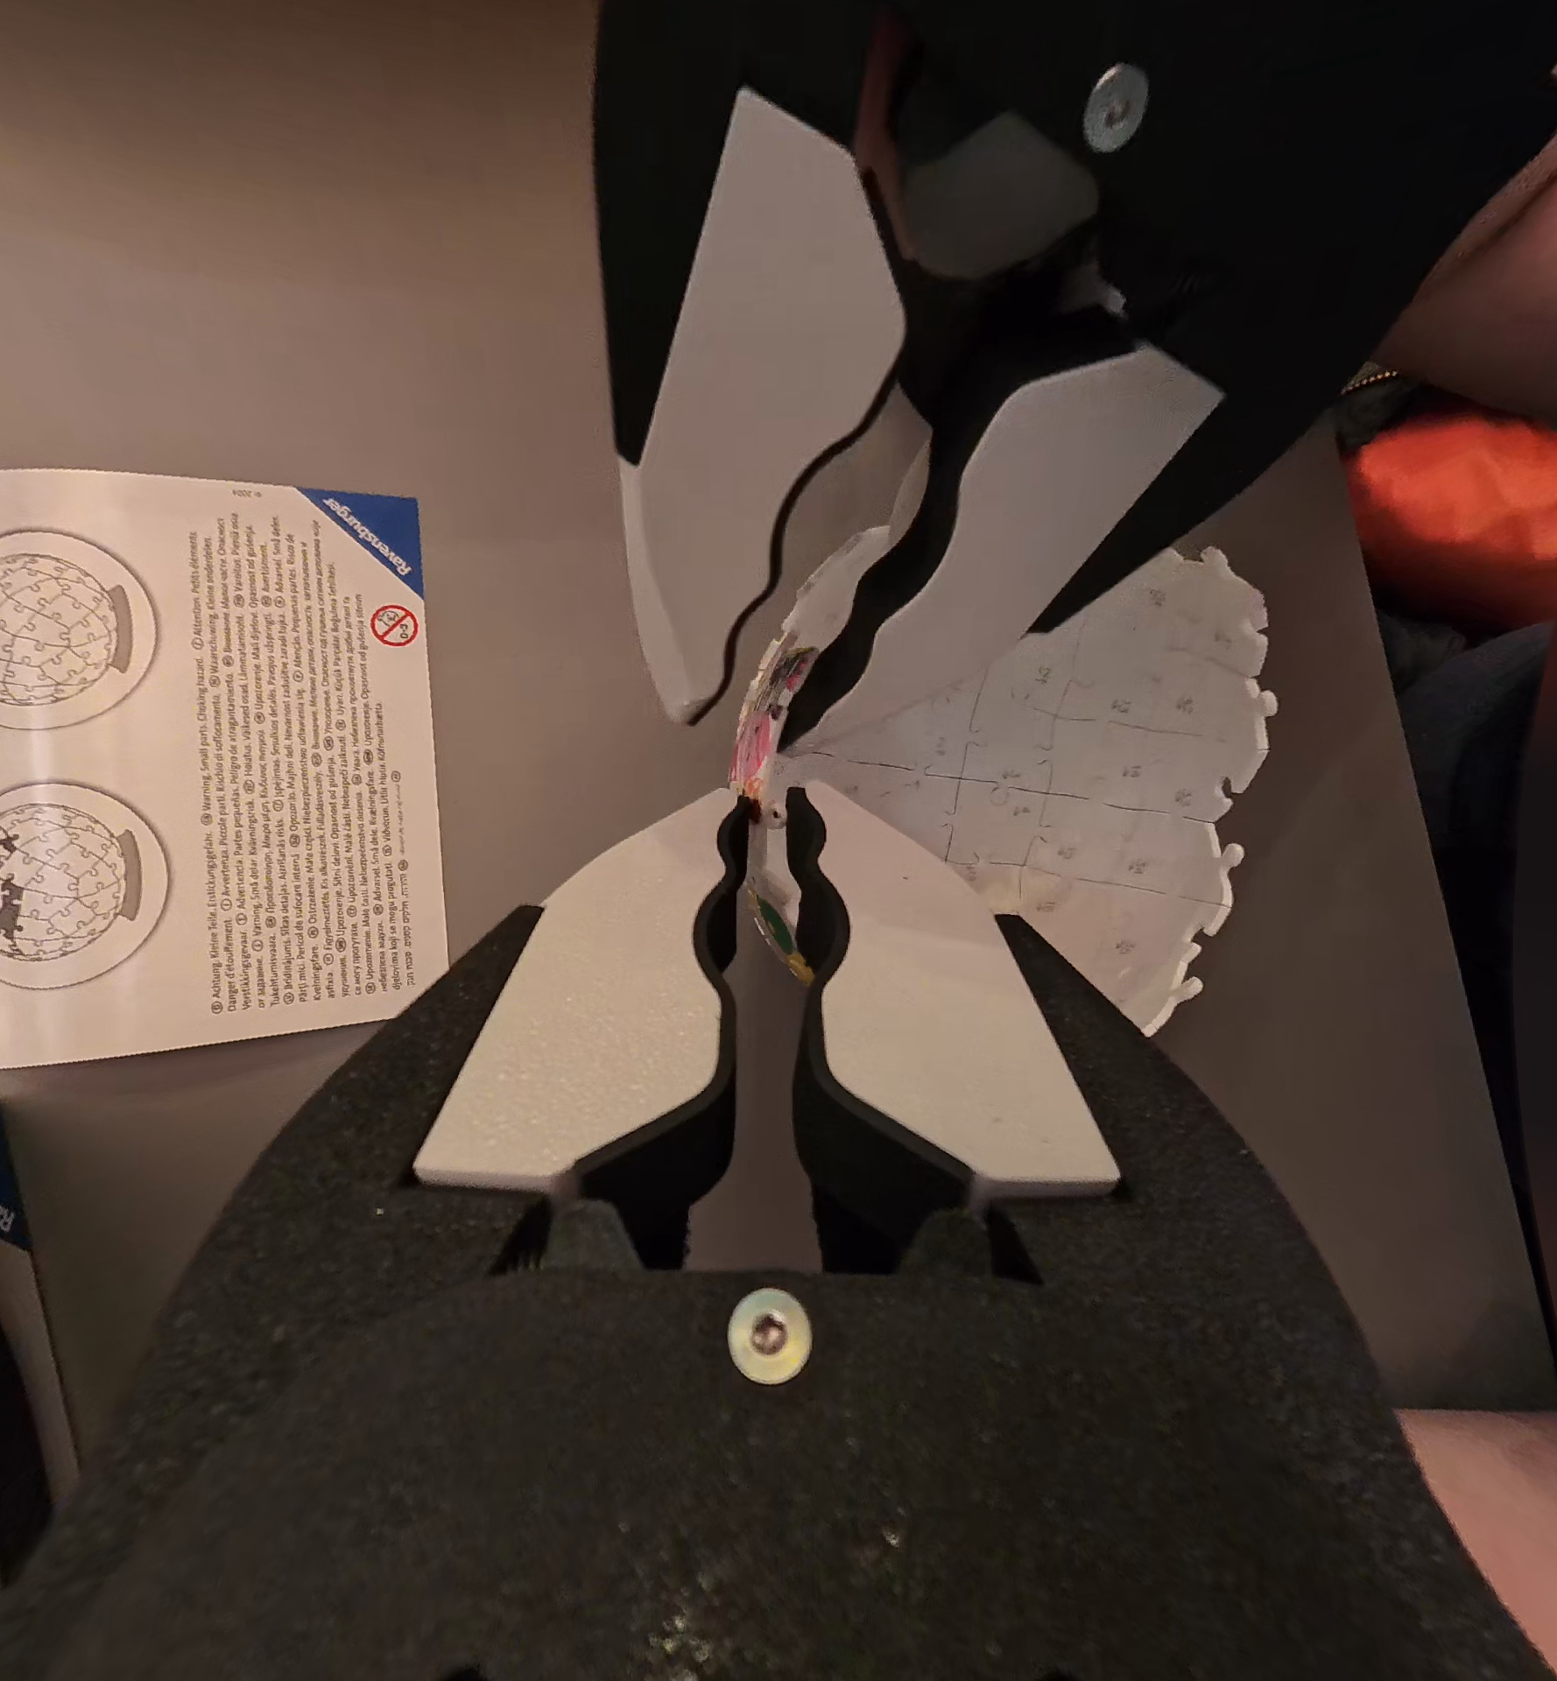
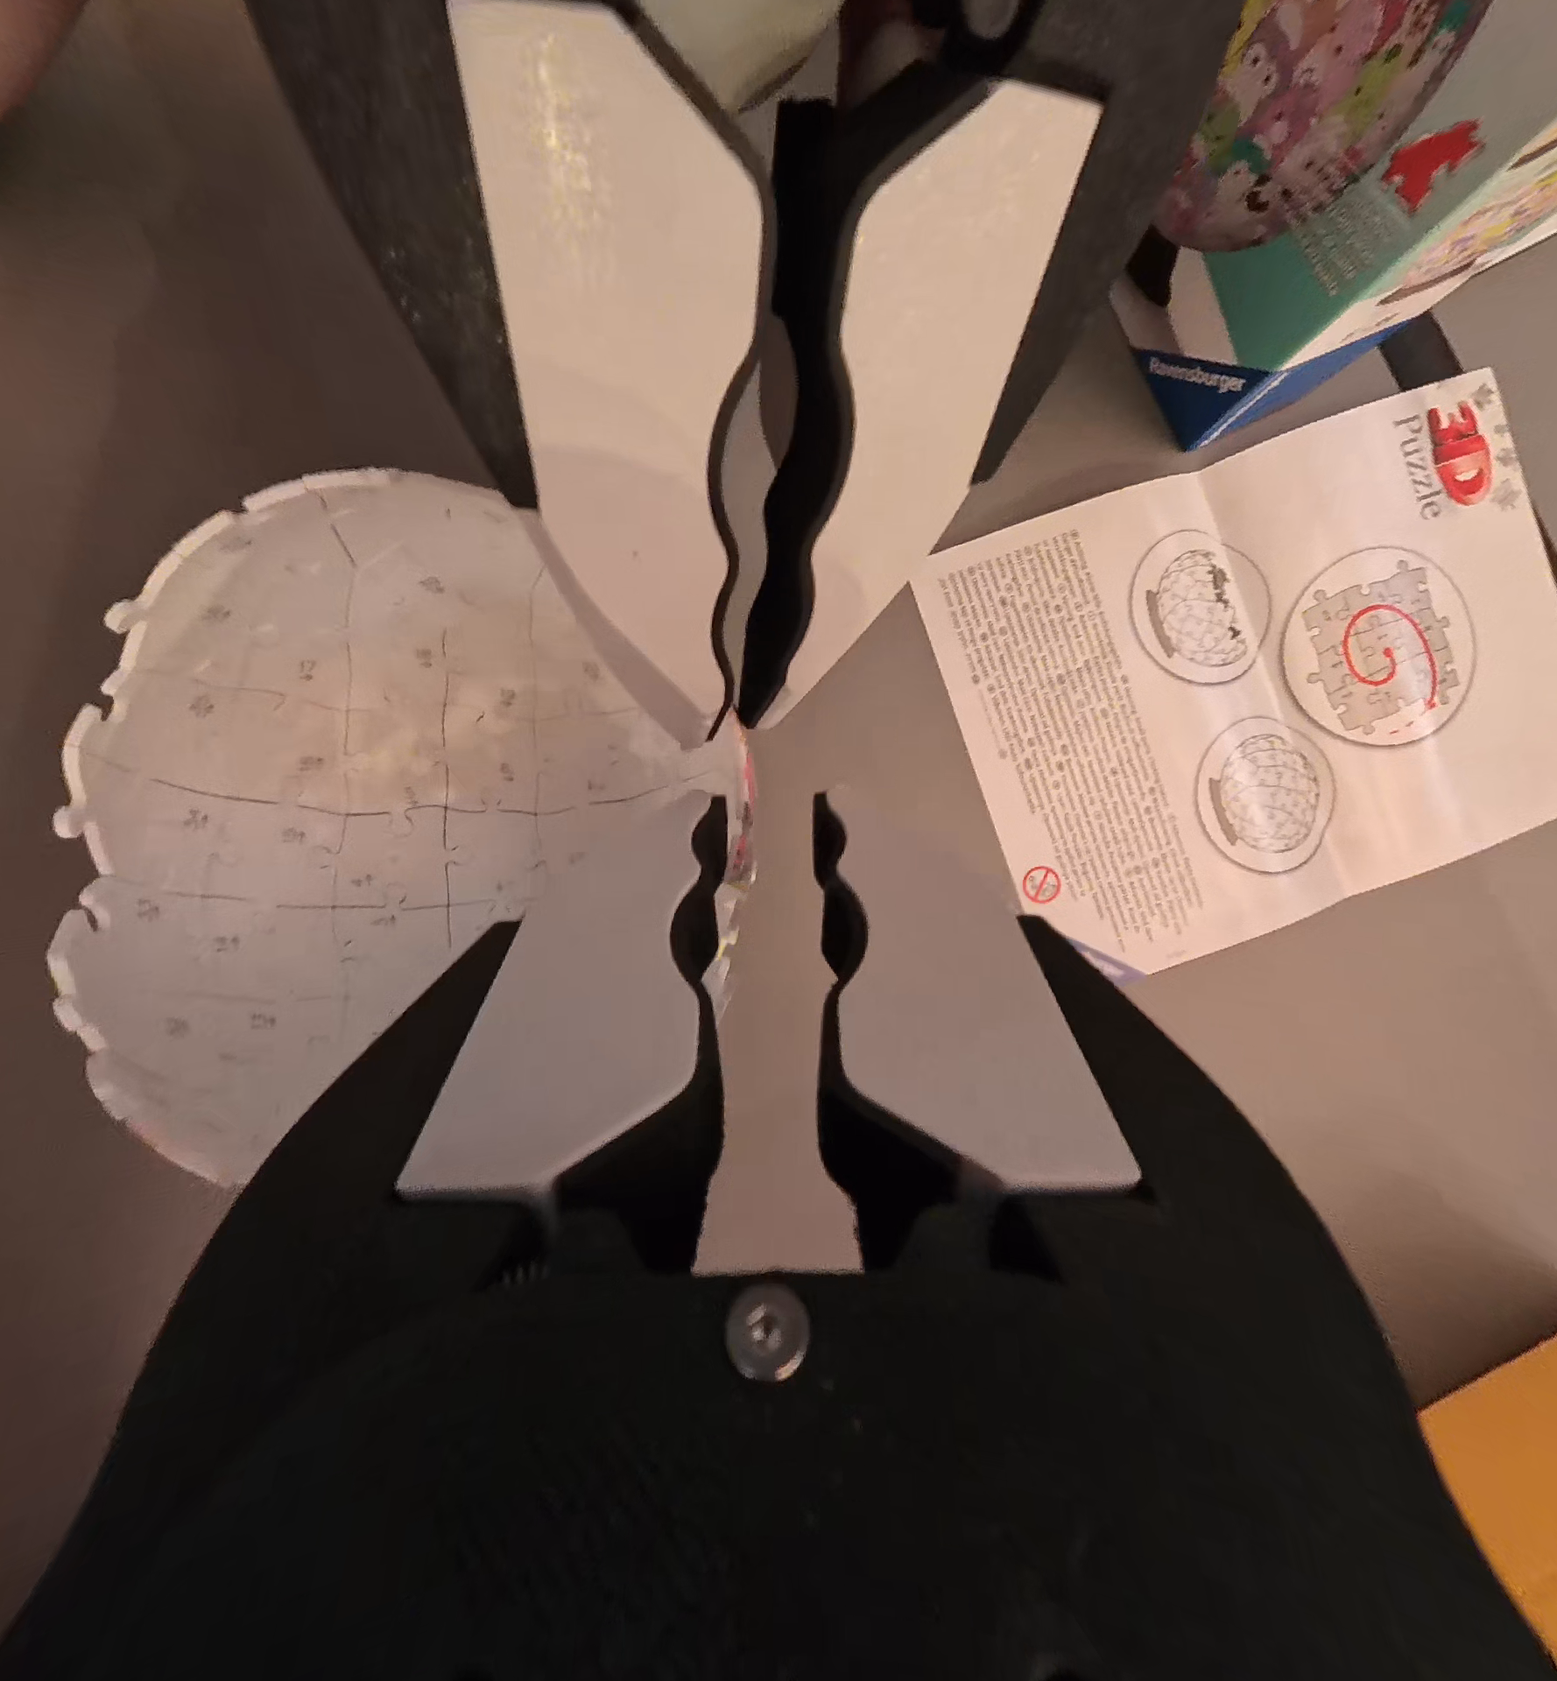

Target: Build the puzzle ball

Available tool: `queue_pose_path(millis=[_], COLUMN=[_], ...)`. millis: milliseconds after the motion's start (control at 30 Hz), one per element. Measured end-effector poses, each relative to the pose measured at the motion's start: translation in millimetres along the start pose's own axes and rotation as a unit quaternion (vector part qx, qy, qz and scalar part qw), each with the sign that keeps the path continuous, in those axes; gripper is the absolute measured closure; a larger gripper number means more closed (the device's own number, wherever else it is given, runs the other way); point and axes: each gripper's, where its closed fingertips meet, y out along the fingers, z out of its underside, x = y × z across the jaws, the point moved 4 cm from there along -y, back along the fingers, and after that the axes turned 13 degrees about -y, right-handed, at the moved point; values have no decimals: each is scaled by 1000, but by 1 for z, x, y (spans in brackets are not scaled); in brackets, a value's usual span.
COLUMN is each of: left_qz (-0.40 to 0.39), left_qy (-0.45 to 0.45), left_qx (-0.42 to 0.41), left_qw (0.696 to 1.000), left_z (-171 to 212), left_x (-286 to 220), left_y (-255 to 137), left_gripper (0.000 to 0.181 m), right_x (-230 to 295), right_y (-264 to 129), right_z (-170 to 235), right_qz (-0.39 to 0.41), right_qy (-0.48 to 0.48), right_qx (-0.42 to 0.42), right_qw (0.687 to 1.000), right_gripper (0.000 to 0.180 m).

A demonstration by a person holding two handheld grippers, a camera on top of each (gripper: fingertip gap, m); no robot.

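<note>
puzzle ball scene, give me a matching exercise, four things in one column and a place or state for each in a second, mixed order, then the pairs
Things
1. partly built puzzle shell
2. left gripper
3. right gripper
4. instruction leaflet

Places or states
A. unfolded flat on the table
B. open, its jaws either side of the shell's edge
C. white inner side showing, held off the table
D. pinched shut on the shell's rim

Pairs: 1-C, 2-D, 3-B, 4-A
</note>
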Motion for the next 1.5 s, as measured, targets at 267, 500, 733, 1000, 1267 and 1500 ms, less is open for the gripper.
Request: queue_pose_path(millis=[267,500,733,1000,1267,1500], left_qz=[-6,-8,-4,-5,-4,-3], left_qy=[0,3,-1,-1,1,3], left_qx=[7,10,7,7,9,13], left_qw=[1000,1000,1000,1000,1000,1000], left_z=[2,2,2,1,1,1], left_x=[2,0,0,-1,-2,-2], left_y=[1,2,0,1,2,2], left_gripper=[174,174,174,174,174,174], right_x=[5,6,3,6,8,10], right_y=[13,12,-4,4,10,11], right_z=[7,7,15,19,19,18], right_qz=[-18,-19,-6,-18,-35,-48], right_qy=[7,14,31,34,46,54], right_qx=[36,46,25,53,53,61], right_qw=[999,999,999,998,997,996], right_gripper=[176,176,160,163,165,175])
